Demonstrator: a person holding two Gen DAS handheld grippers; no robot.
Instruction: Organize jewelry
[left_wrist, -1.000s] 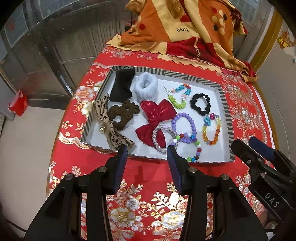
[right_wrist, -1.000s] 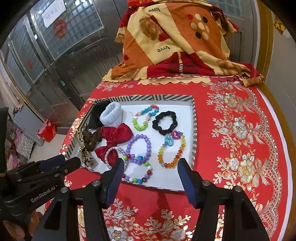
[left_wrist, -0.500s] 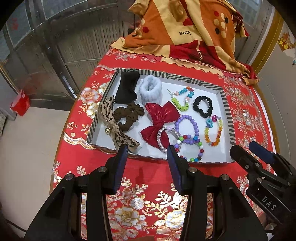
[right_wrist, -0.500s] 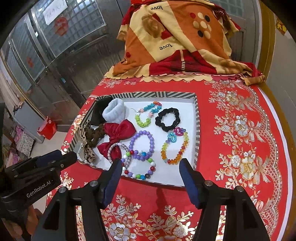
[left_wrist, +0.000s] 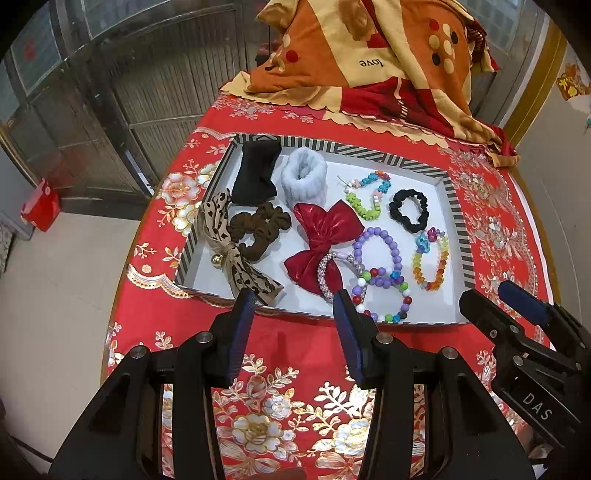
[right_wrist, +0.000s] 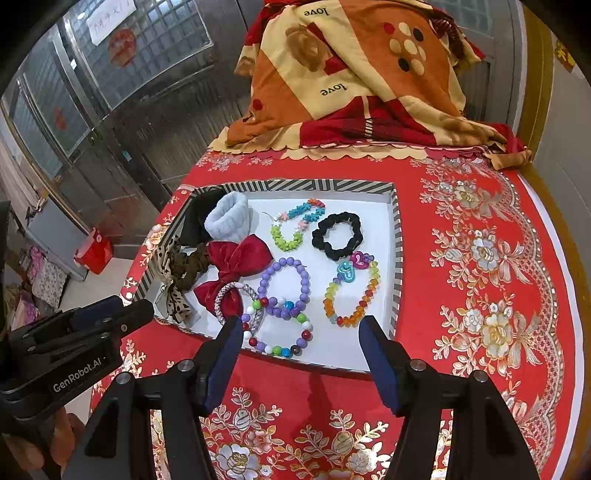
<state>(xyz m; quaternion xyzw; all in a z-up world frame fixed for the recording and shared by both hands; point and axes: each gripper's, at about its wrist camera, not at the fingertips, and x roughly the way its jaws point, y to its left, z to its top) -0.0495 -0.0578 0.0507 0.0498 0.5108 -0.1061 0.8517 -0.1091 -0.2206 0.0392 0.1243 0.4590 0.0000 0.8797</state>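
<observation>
The left claw (left_wrist: 293, 308) hangs over the near strip of the red flowered cloth on the desk (left_wrist: 306, 343), its blue pads apart with nothing between them. The right claw (right_wrist: 301, 338) stands wider, also empty, above the near rim of the striped tray (right_wrist: 395, 258).

The left claw's tips cover the tail of the leopard-print bow (left_wrist: 236, 254) and part of the multicoloured bead bracelet (left_wrist: 384, 295). The silver bead bracelet (left_wrist: 328, 273) lies half over the red bow (left_wrist: 321, 236), and the purple bead bracelet (left_wrist: 376, 254) overlaps the multicoloured one. To the right lie the orange-and-green bracelet (left_wrist: 432, 258) and the black scrunchie (left_wrist: 408, 210).

Farther back lie the brown scrunchie (left_wrist: 258, 232), the pale fluffy band (left_wrist: 304, 179) and the black bow (left_wrist: 256, 173), which the fluffy band mostly hides in the right wrist view. A folded blanket (left_wrist: 369, 62) at the far end runs past the frame.
</observation>
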